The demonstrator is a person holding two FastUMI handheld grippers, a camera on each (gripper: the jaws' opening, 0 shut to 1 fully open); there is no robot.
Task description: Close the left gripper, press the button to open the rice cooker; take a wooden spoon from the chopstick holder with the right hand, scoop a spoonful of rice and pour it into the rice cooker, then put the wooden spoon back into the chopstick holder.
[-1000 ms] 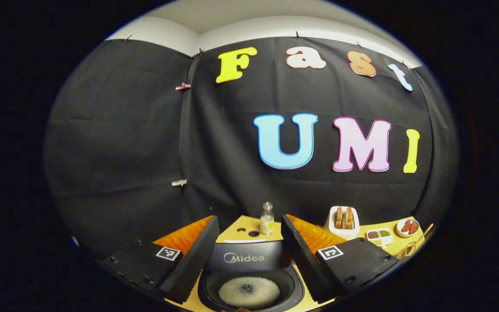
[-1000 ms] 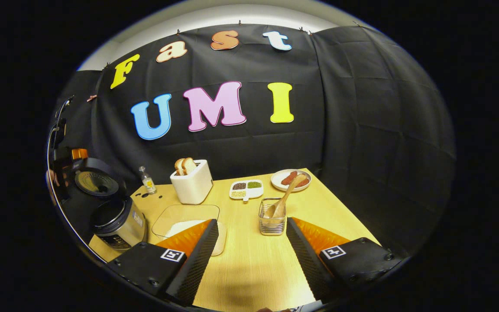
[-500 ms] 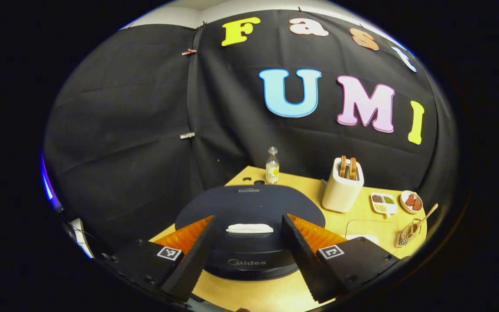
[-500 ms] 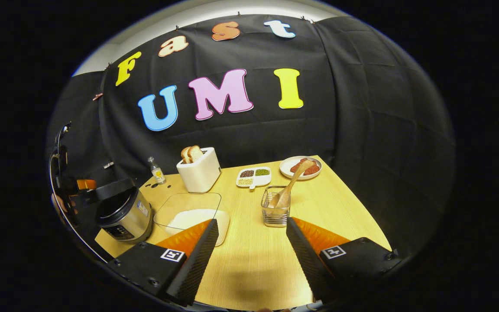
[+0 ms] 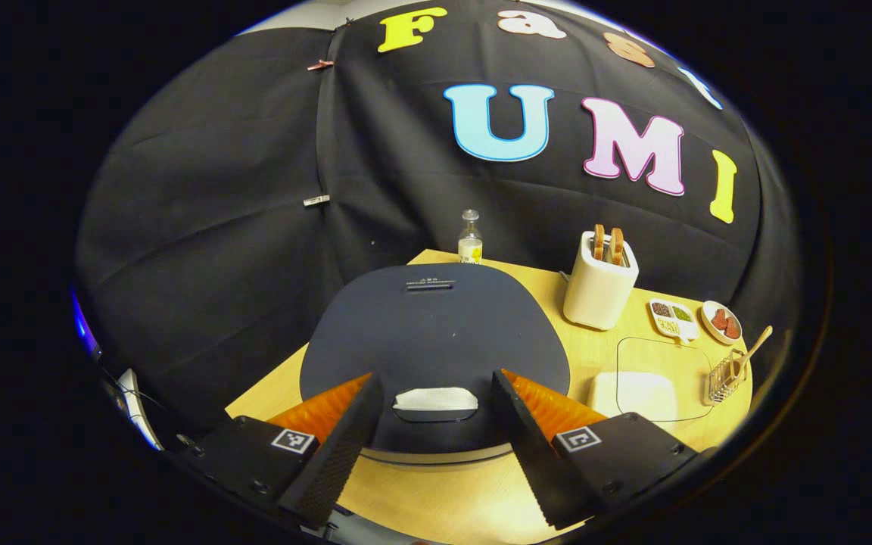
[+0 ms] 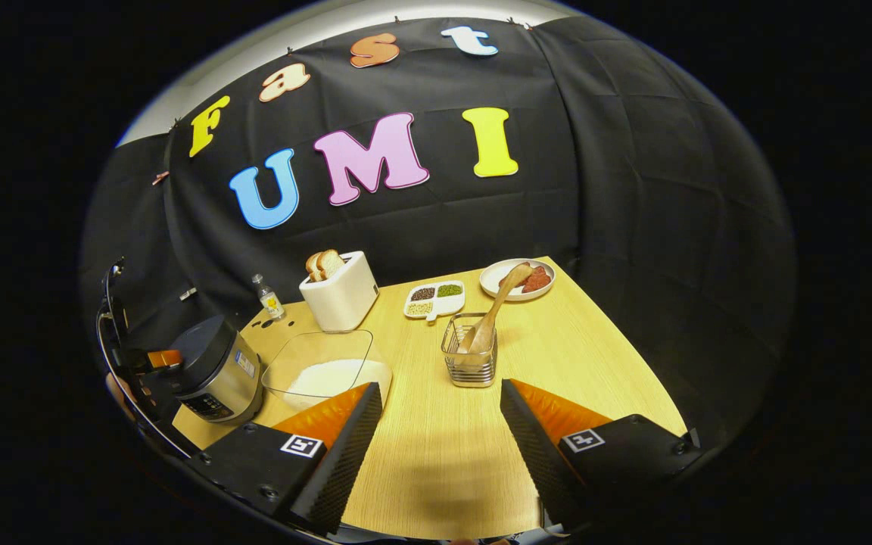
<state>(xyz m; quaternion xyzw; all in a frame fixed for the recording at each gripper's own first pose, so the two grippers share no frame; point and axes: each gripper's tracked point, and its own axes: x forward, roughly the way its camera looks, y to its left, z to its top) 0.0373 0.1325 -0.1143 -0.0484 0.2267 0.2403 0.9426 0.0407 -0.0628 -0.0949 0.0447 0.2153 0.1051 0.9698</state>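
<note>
The rice cooker (image 5: 436, 325) stands with its dark lid down, its pale button (image 5: 434, 399) at the lid's front edge. My left gripper (image 5: 436, 381) hovers open over that edge, the button between its fingers, not touched. In the right gripper view the cooker (image 6: 213, 371) sits at the table's left corner, with the left gripper (image 6: 157, 359) beside it. The wooden spoon (image 6: 498, 309) leans in the wire chopstick holder (image 6: 470, 362). My right gripper (image 6: 440, 387) is open and empty, above the table short of the holder. A glass dish of rice (image 6: 326, 371) lies between cooker and holder.
A white toaster (image 6: 339, 291) with bread, a small bottle (image 6: 263, 297), a divided dish of grains (image 6: 434, 297) and a plate of food (image 6: 515, 278) line the back of the wooden table (image 6: 443, 469). The black cloth wall closes in behind and on the right.
The cooker's lid was up with rice showing in the pot; it has swung down shut. The left gripper now looks down on the lid. The right gripper barely shifted.
</note>
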